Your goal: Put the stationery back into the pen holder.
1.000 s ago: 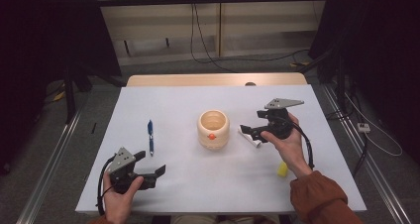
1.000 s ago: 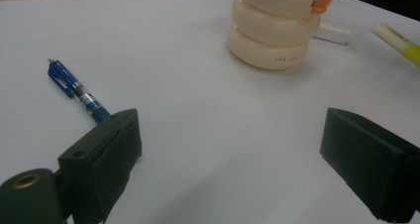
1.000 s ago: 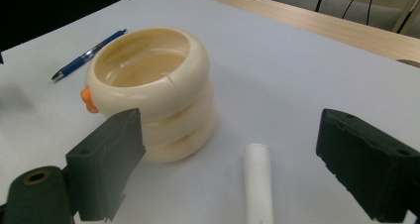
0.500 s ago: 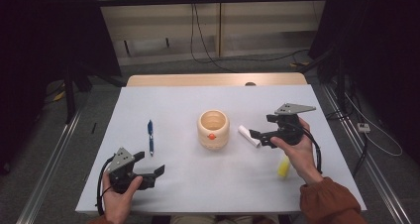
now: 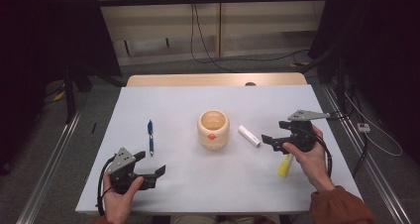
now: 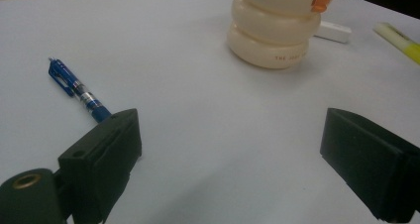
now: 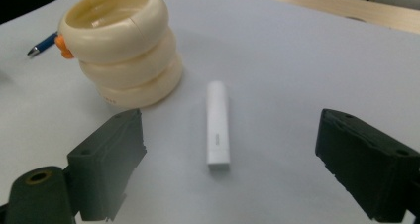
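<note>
**Risk check: right gripper lined up on the white stick**

Left gripper (image 5: 148, 172) rests low at the near-left of the table (image 5: 163, 105), jaws wide apart, empty. Blue pen (image 5: 150, 137) lies just beyond it, apart from the jaws; a careless nudge forward could roll it.

Centre: cream ringed cup (image 5: 213, 129) stands upright, orange knob facing the person.

White stick (image 7: 218, 121) lies flat just right of the cup, close to it but not touching. Right gripper (image 5: 271, 140) hovers near its end, jaws wide apart, nothing held; in the right gripper view the stick lies lengthwise between them.

Likely faults:
- a smooth, narrow stick may skid or pivot if the jaws close off-centre;
- the left jaw may bump the cup on approach;
- the yellow highlighter (image 5: 284, 165) under the right hand could get knocked.
</note>
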{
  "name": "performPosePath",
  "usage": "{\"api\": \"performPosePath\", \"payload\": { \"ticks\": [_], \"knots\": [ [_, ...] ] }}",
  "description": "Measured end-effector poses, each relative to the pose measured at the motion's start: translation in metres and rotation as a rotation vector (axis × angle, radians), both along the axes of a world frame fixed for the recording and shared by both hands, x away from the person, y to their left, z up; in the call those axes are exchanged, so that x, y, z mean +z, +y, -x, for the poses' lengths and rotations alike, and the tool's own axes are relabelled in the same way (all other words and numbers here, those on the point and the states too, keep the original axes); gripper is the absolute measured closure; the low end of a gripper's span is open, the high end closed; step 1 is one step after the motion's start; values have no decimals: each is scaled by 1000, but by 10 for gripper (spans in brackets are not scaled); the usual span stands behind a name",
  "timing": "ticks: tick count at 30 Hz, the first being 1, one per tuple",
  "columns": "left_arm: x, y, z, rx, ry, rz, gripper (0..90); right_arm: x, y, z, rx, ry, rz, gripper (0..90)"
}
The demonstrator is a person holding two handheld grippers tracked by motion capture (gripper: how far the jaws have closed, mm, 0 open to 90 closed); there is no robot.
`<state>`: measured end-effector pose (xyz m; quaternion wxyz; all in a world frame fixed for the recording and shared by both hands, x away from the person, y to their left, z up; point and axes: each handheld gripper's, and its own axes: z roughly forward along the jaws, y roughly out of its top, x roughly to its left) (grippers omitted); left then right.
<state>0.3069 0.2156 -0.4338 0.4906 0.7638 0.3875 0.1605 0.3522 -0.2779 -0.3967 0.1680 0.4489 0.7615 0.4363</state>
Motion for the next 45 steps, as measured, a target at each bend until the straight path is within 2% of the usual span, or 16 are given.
{"api": "performPosePath", "payload": {
  "ticks": [6, 10, 15, 17, 21, 25, 29, 36, 38, 45],
  "knots": [
    [0, 1, -1, -9, 3, -8, 89, -10, 0, -5, 0, 69, 32, 102],
    [-1, 1, -1, -8, 6, -10, 89, -12, 5, -9, 10, 81, 69, 138],
    [0, 0, -1, -10, 0, -10, 89, -10, 11, -15, 32, 85, 88, 151],
    [0, 0, -1, -10, 1, -12, 89, -8, 14, -19, 39, 100, 89, 160],
    [0, 0, -1, -12, 2, -10, 89, -8, 19, -33, 70, 133, 77, 174],
    [0, 1, -1, -16, -1, -7, 89, -11, 29, -47, 82, 148, 117, 179],
    [0, 1, -1, -20, 1, -7, 89, -12, 38, -61, 118, 212, 132, 172],
    [-1, 1, -2, -23, 5, -7, 89, -8, 54, -84, 155, 273, 195, 217],
    [-1, 0, -2, -26, 10, -5, 89, -11, 59, -90, 172, 292, 230, 252],
    [-1, 0, -2, -33, 11, -4, 92, -22, 68, -112, 183, 380, 285, 276]
  ]
}}
